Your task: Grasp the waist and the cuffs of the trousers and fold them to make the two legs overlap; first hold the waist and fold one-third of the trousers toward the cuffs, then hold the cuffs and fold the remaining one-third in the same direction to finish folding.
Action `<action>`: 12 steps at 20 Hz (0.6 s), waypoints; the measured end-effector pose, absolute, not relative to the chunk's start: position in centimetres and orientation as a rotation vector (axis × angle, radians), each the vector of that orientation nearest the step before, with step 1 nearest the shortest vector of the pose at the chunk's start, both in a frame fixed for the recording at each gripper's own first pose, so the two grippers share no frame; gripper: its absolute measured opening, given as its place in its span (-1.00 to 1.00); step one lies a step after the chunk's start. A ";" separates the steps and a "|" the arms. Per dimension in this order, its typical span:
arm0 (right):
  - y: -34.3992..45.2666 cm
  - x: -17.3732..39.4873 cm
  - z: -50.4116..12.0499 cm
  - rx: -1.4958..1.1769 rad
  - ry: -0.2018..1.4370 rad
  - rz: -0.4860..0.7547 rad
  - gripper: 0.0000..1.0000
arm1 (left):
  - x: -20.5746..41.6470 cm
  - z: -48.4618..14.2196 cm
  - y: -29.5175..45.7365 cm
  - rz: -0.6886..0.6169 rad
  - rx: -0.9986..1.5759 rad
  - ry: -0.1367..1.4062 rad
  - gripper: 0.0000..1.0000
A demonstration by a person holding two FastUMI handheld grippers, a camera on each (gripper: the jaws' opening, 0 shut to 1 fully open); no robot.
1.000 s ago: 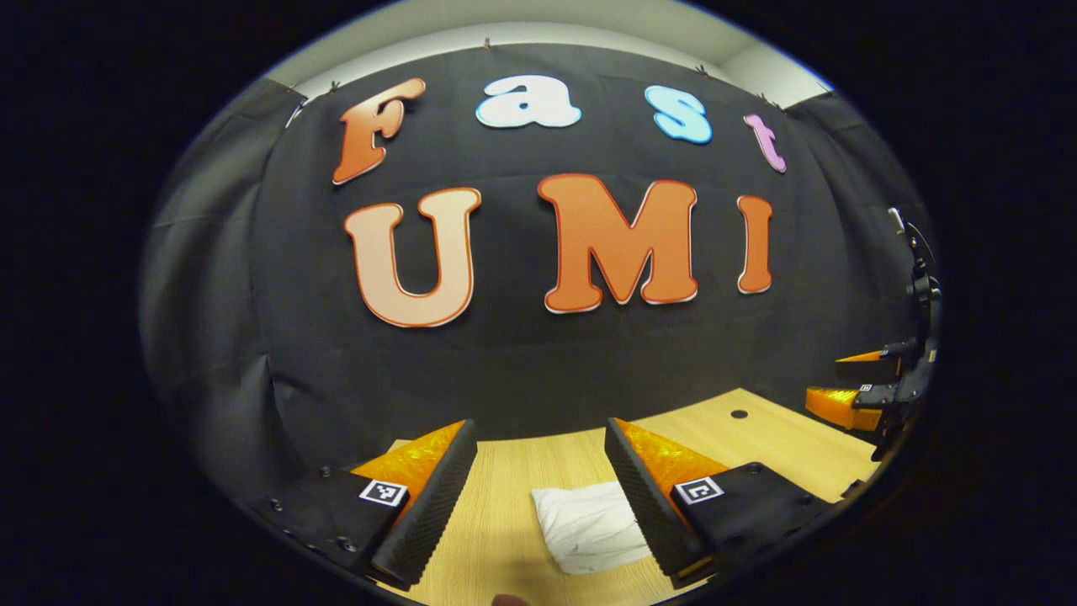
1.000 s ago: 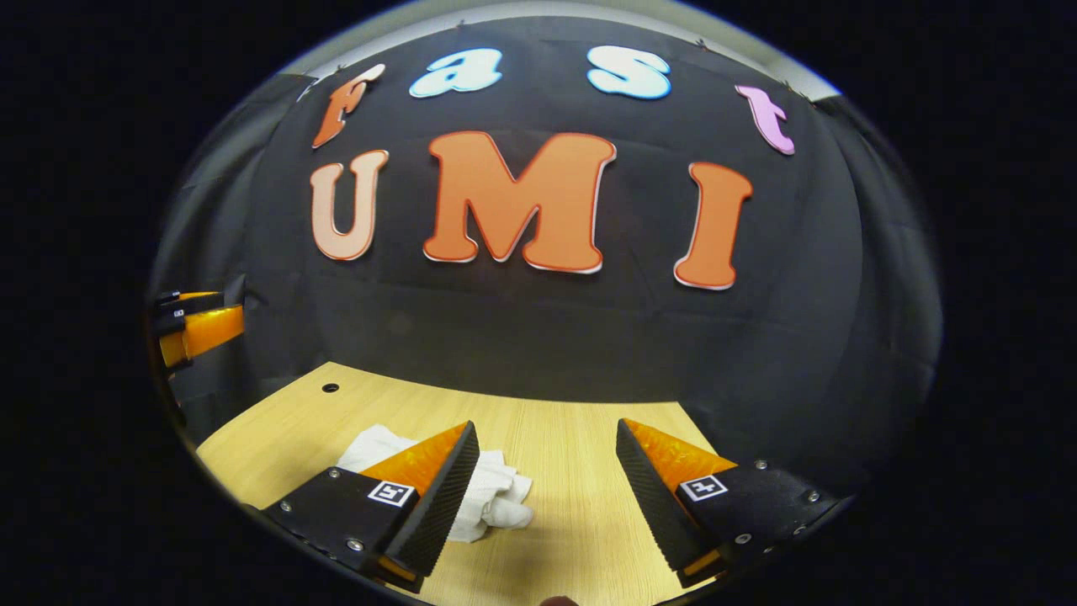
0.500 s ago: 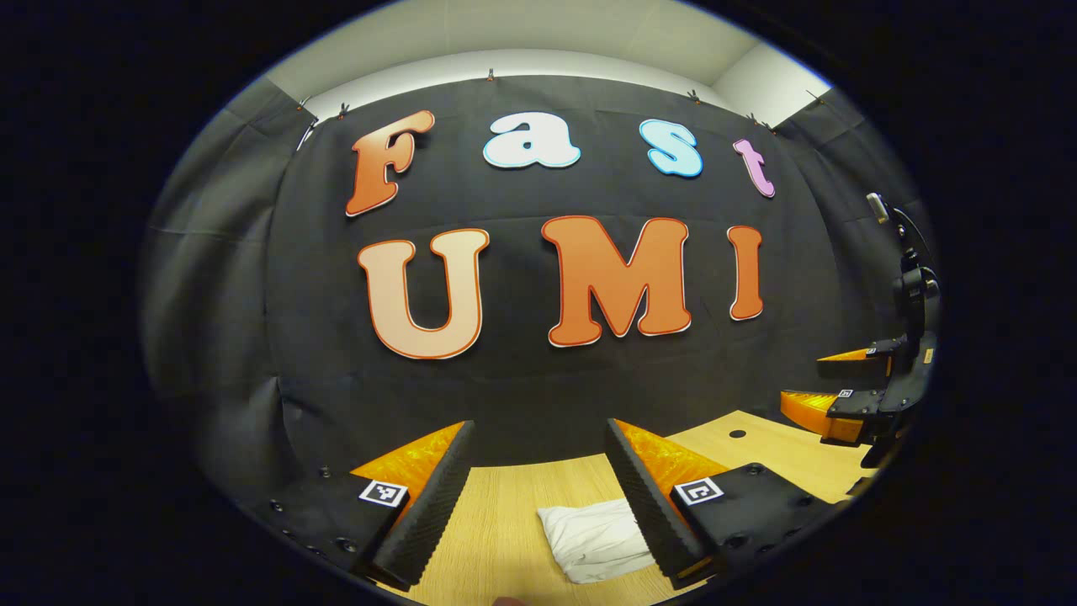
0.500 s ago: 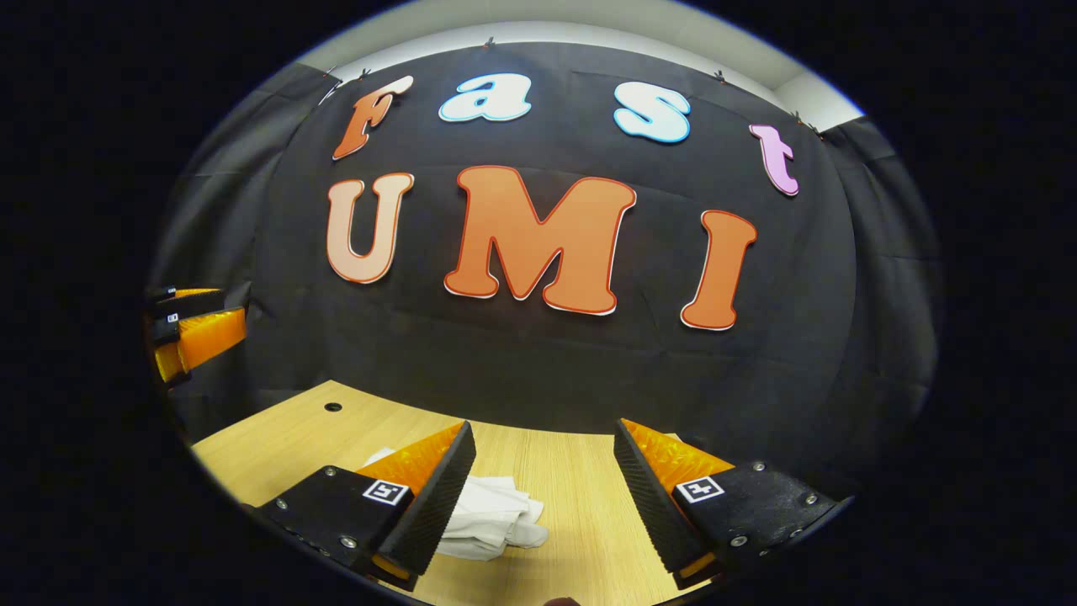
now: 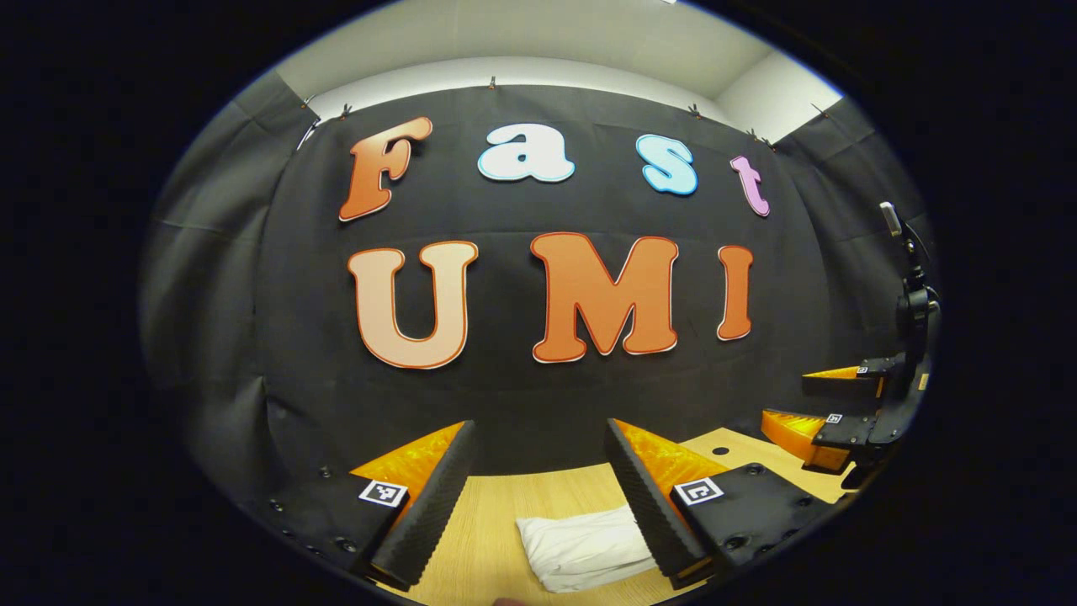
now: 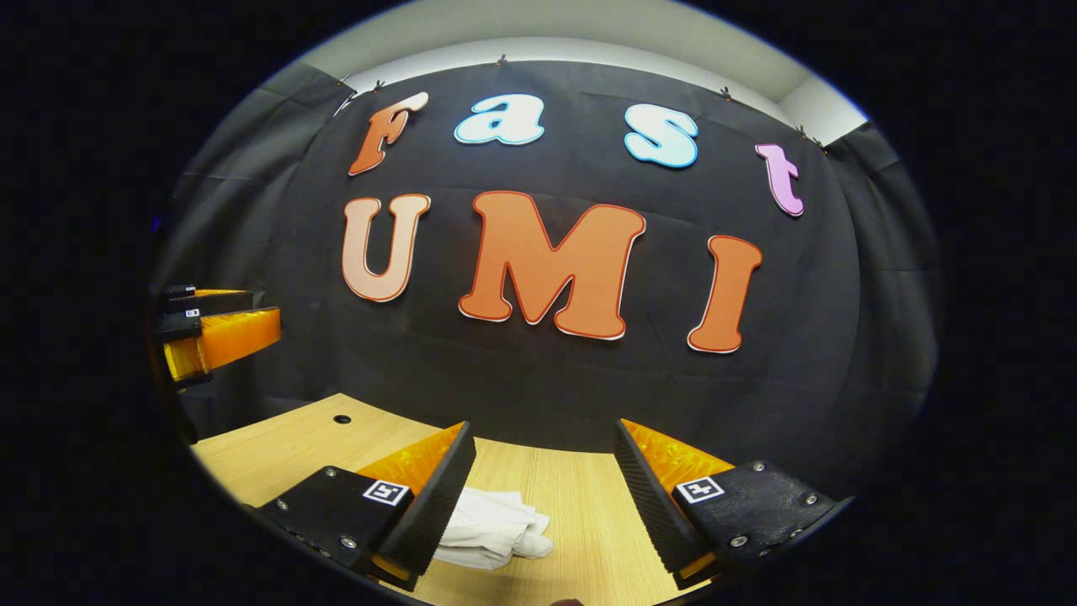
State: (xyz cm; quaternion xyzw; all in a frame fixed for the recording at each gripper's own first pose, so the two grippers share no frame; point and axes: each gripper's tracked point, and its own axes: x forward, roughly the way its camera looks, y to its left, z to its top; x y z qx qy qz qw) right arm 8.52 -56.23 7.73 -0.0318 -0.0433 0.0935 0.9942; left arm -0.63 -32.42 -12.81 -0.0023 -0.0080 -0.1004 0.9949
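Black cloth wall [image 5: 538, 396] closes the far side, pale ceiling strip above it. Wooden table [image 6: 580, 513] below, light grain, with a small round hole [image 6: 342, 418] at its far left in the right gripper view.

White trousers [image 5: 585, 551], folded into a compact bundle, lie on the table near both cameras; in the left gripper view the right finger overlaps the bundle's right edge, in the right gripper view the left finger covers part of it [image 6: 492, 528].

Left gripper [image 5: 538, 497]: fingers apart, holding nothing, above the table. Right gripper [image 6: 543, 501]: fingers apart, empty.

Small square black-and-white markers [image 5: 383, 493] on the finger bases; no readable writing on them.
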 end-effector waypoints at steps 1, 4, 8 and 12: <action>-56.2 8.5 7.7 -0.057 -0.084 0.187 0.99 | -0.7 -12.6 -32.3 -0.193 -0.002 -0.021 1.00; -56.5 8.6 7.8 -0.035 -0.085 0.179 0.99 | -0.7 -12.6 -31.9 -0.178 0.000 -0.023 1.00; -57.8 8.9 7.4 -0.027 -0.069 0.157 0.99 | -1.1 -13.7 -32.5 -0.197 -0.009 0.013 1.00; -58.8 9.0 7.3 -0.031 -0.063 0.133 0.99 | -1.6 -12.9 -31.8 -0.181 0.014 -0.012 0.99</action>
